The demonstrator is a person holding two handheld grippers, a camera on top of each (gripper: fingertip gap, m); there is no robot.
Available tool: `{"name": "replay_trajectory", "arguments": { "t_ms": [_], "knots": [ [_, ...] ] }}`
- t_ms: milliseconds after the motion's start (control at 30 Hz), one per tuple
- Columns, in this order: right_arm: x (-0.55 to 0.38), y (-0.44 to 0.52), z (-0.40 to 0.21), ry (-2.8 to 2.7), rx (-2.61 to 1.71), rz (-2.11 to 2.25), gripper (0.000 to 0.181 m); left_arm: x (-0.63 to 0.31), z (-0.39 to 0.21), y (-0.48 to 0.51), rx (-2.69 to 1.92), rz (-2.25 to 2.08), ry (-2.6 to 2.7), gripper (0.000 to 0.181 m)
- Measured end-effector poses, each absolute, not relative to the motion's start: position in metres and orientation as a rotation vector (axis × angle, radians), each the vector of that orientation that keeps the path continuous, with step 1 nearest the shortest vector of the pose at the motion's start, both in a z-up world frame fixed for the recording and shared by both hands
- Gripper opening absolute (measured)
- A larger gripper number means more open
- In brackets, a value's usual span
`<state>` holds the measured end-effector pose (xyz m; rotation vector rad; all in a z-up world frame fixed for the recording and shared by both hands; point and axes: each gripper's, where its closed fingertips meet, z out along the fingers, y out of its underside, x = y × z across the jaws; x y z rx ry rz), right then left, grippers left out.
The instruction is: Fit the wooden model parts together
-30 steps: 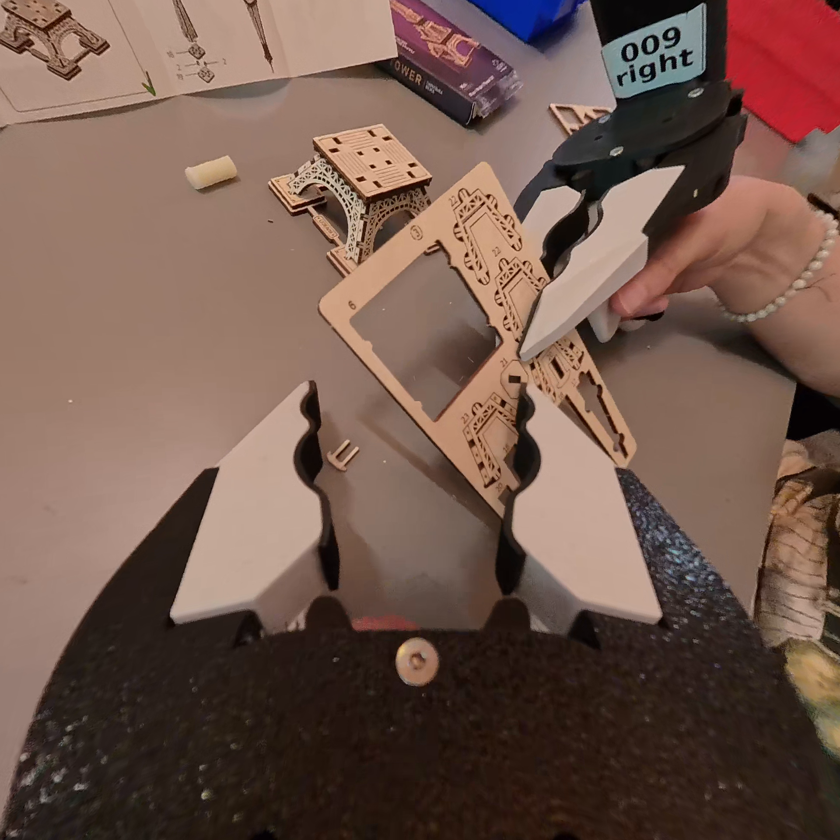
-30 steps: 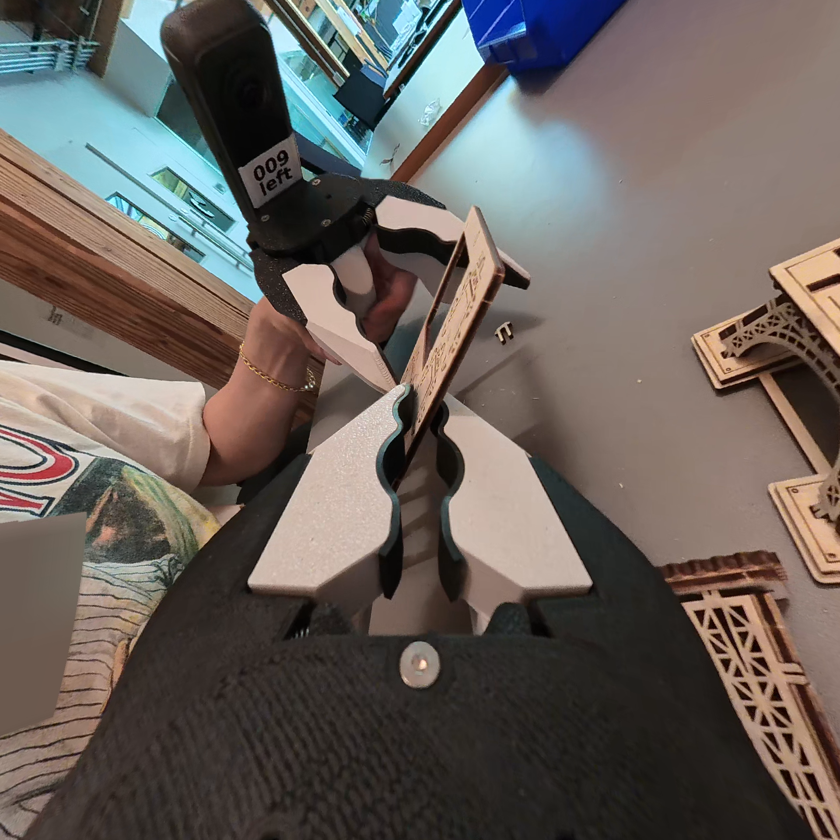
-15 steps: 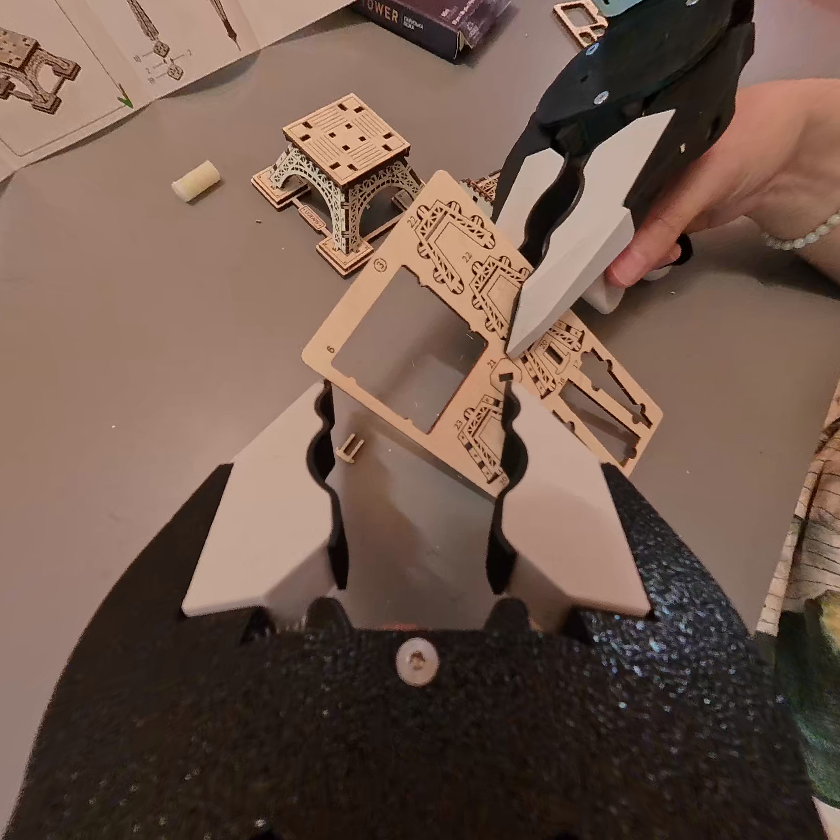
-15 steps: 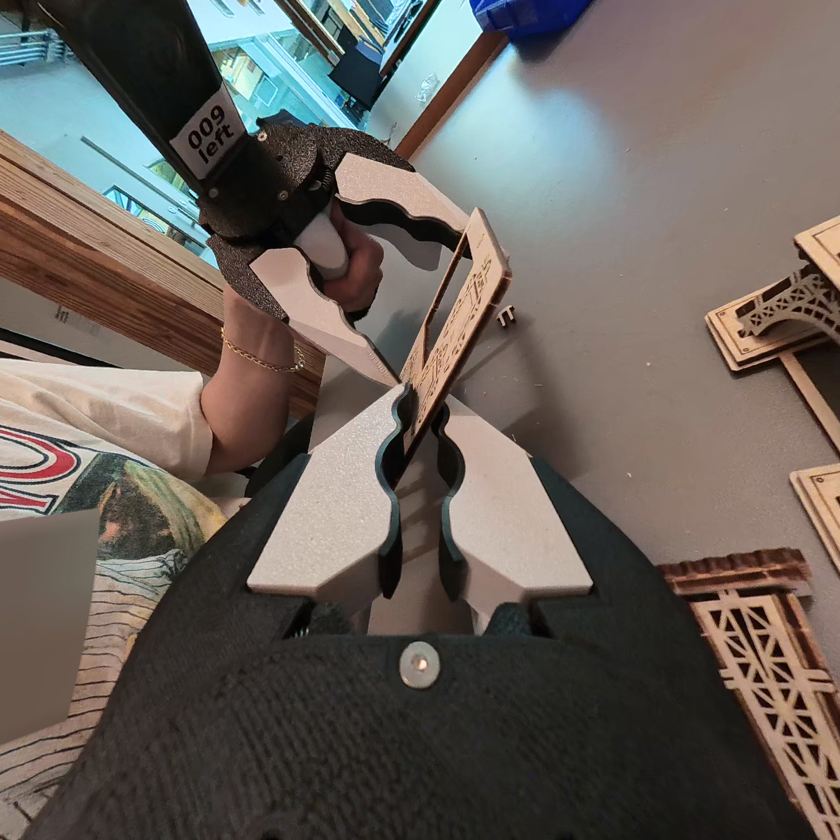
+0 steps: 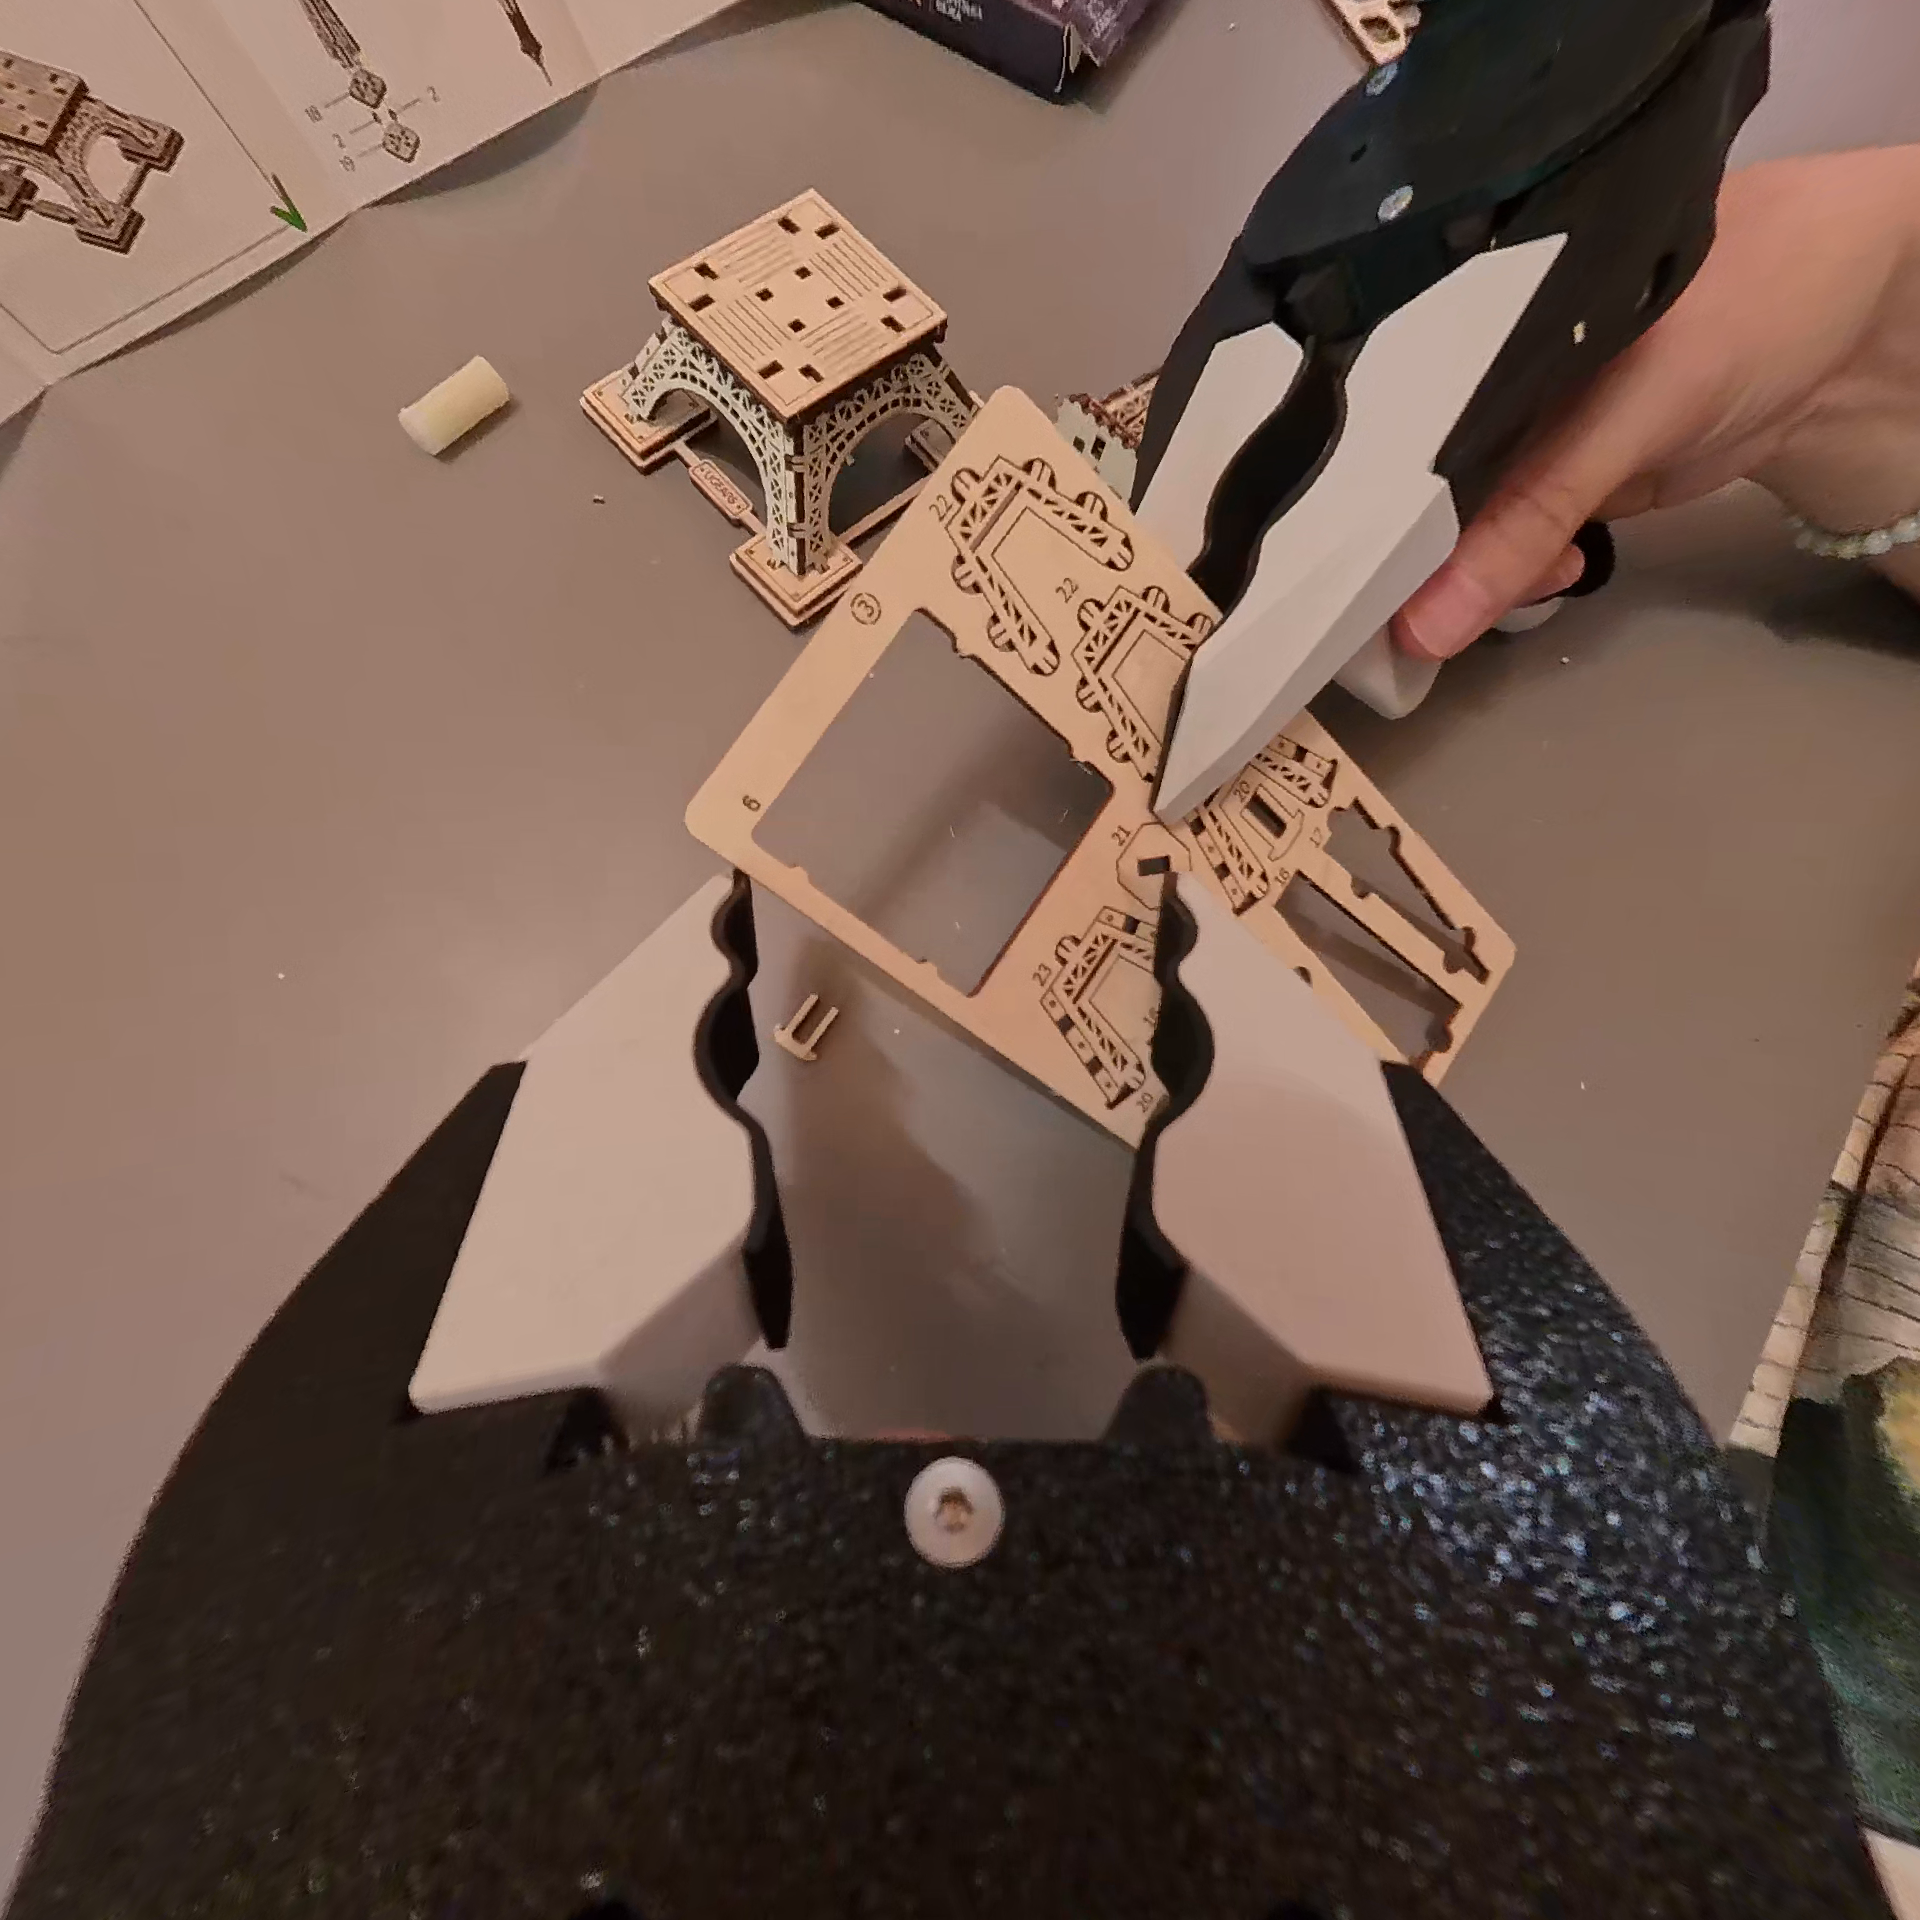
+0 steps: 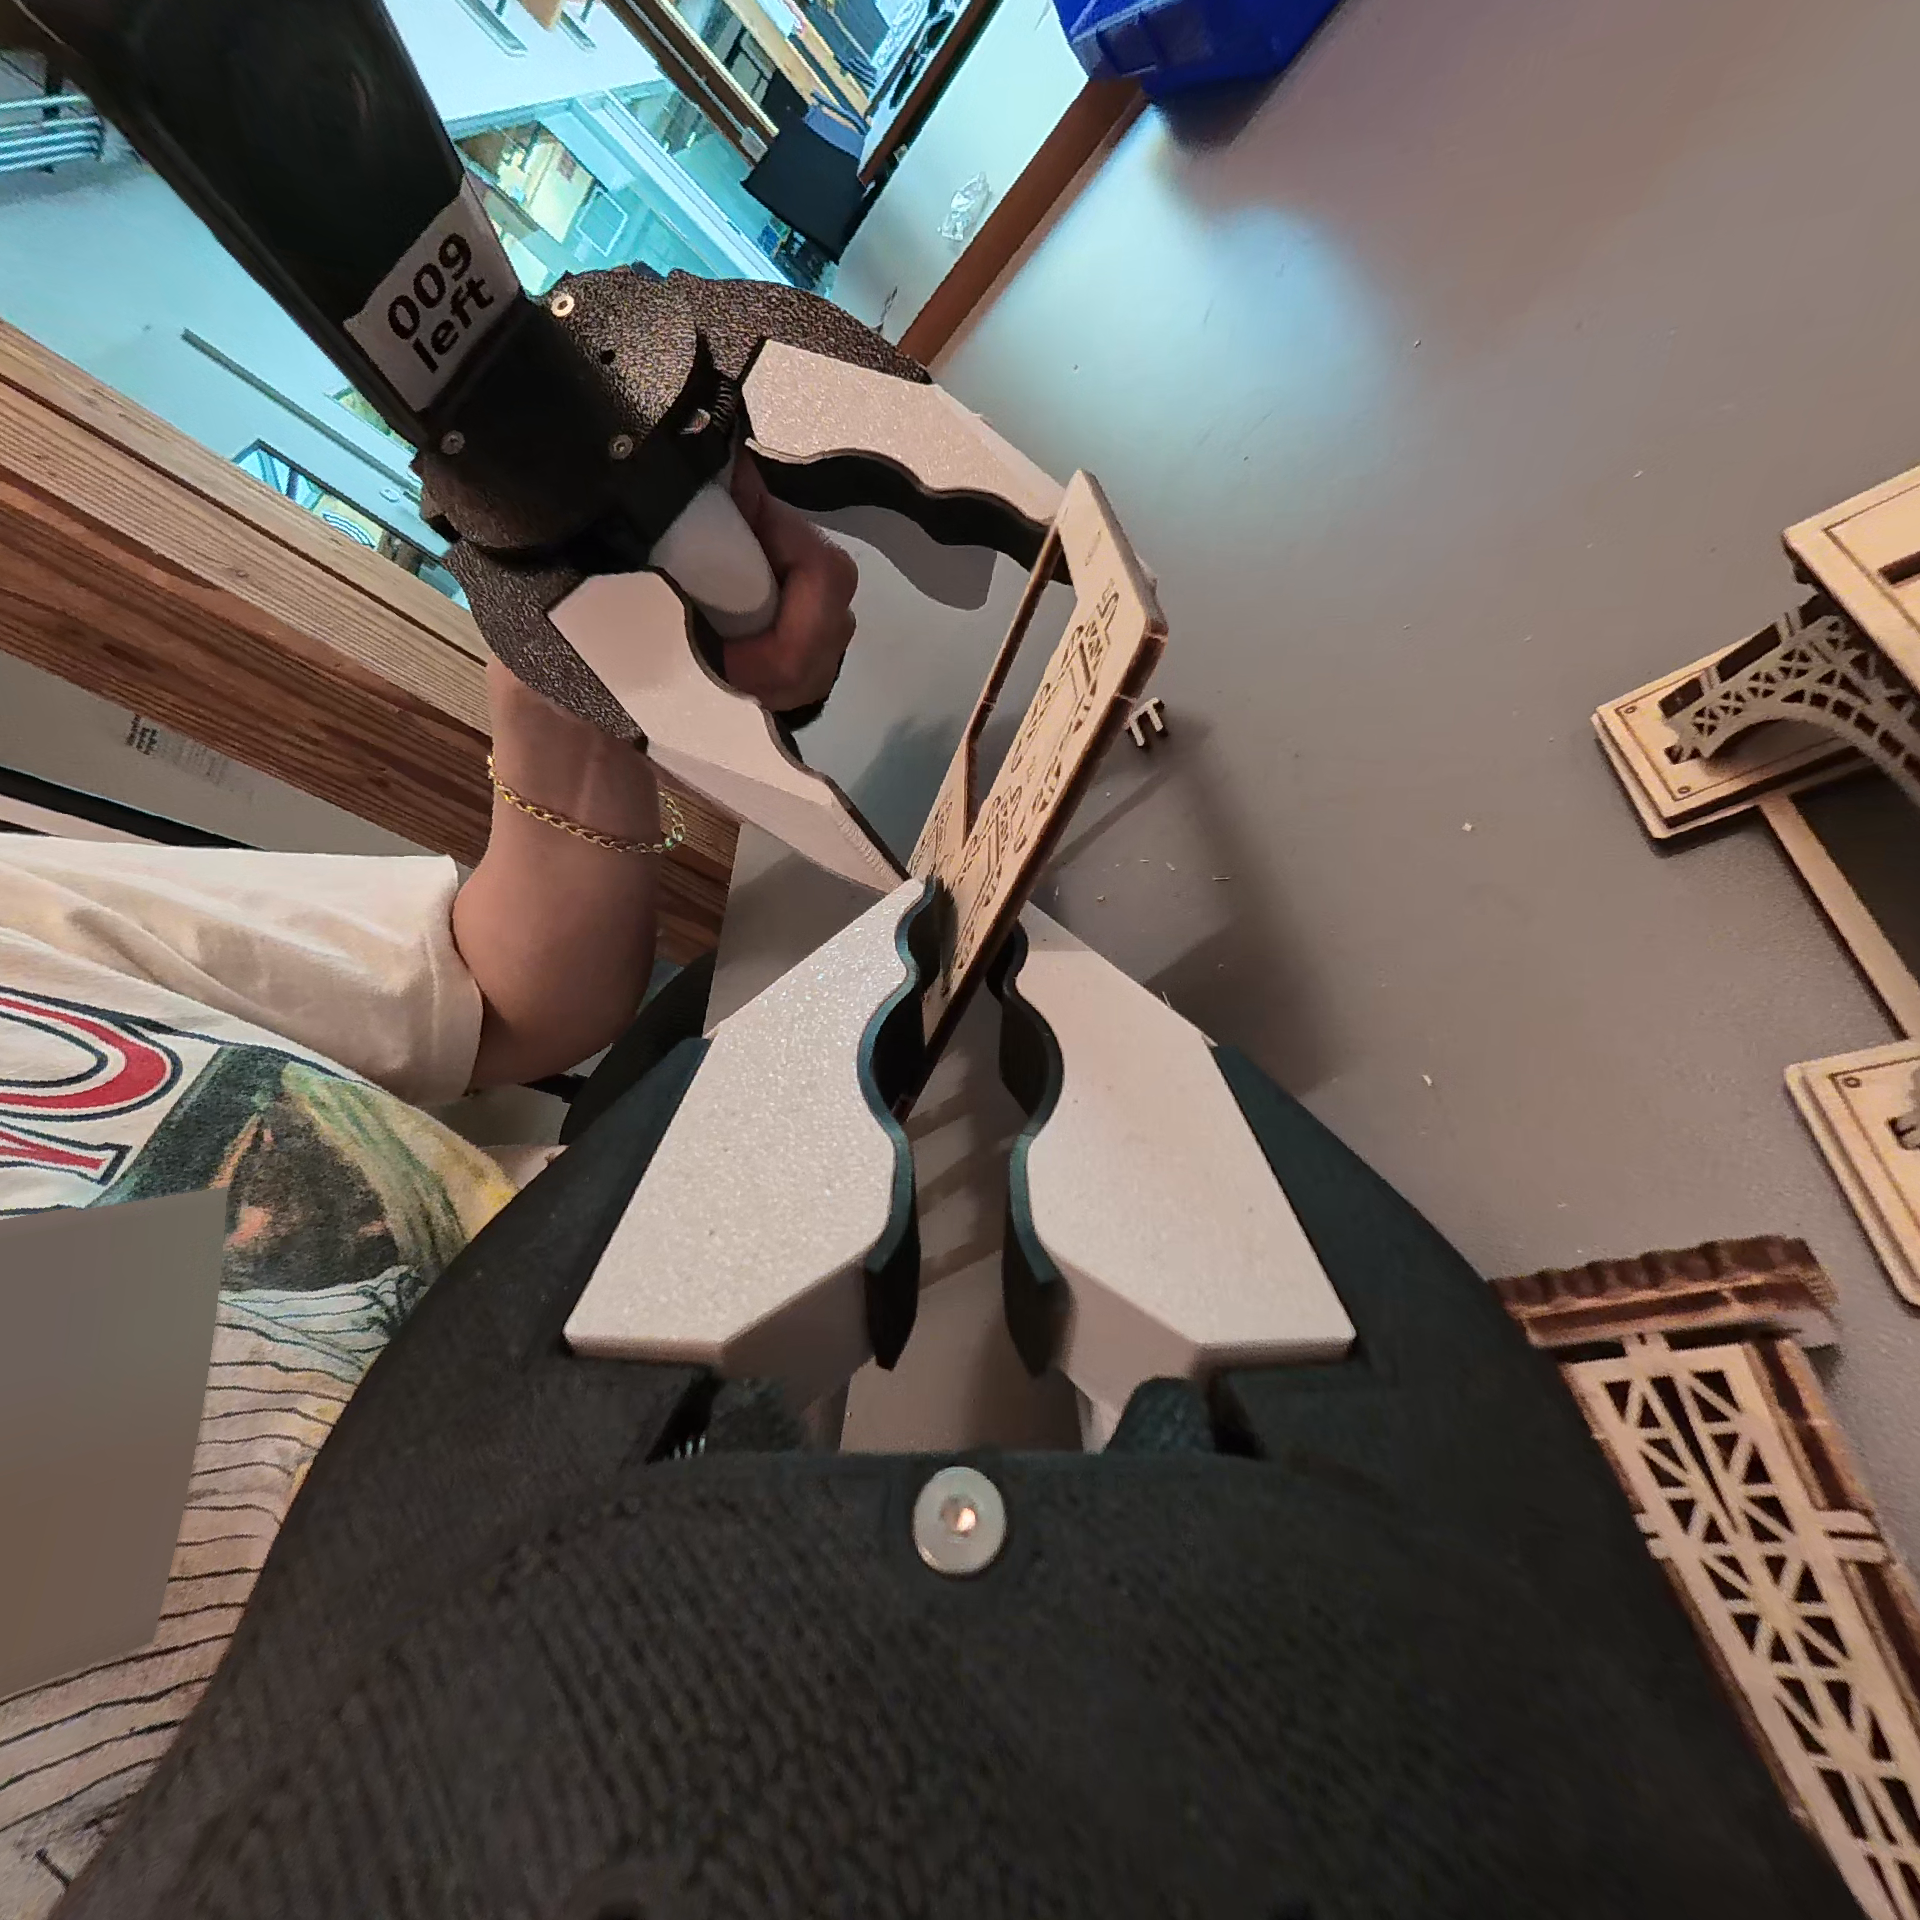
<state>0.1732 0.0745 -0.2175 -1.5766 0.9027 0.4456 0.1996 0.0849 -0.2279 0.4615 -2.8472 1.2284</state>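
Nearest, L wrist view: left gripper (image 5: 951,904) spread wide, nothing between the fingers; its R fingertip (image 5: 1179,935) just touching the near edge of the wooden sheet (image 5: 997,727). Tiny loose wooden clip (image 5: 808,1020) on the grey table (image 5: 312,831), just inside the L finger.

Wooden sheet tilted up off the table, big square hole in it, small parts still uncut round it. At 1 o'clock from the sheet's centre: right gripper (image 5: 1174,790) pinching the sheet, fingers pressed onto it, a hand (image 5: 1766,395) on the handle.

R wrist view, same: right gripper (image 6: 961,935) clamped on the sheet's (image 6: 1049,769) lower edge, sheet edge-on, leaning away toward 1 o'clock. Left gripper (image 6: 977,707) at 11 o'clock, open, one finger at each end of the sheet.

Farther, L wrist view: finished tower base (image 5: 795,384) at 12 o'clock beyond the sheet, standing on the table. Pale cylinder (image 5: 454,403) at 10 o'clock. Instruction sheet (image 5: 208,125) at 11 o'clock, far edge; dark box (image 5: 1018,31) at 12.

R wrist view, 4 o'clock: lattice panel (image 6: 1745,1538) flat on the table.
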Motion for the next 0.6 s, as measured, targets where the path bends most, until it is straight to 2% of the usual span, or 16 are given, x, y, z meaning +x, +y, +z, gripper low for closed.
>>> {"name": "replay_trajectory", "arguments": {
  "t_ms": [233, 500, 600],
  "knots": [
    [0.175, 0.074, -0.221, 0.93, -1.592, 0.431, 0.006, 0.207, -0.22, 0.084, 0.517, 1.271, -2.926, 0.083],
    [0.174, 0.074, -0.227, 0.958, -1.618, 0.443, 0.006, 0.205, -0.232, 0.083, 0.438, 1.098, -3.09, 0.085],
    [0.171, 0.076, -0.238, 1.004, -1.667, 0.457, 0.007, 0.198, -0.241, 0.081, 0.346, 0.942, -3.124, 0.073]
  ]
}}
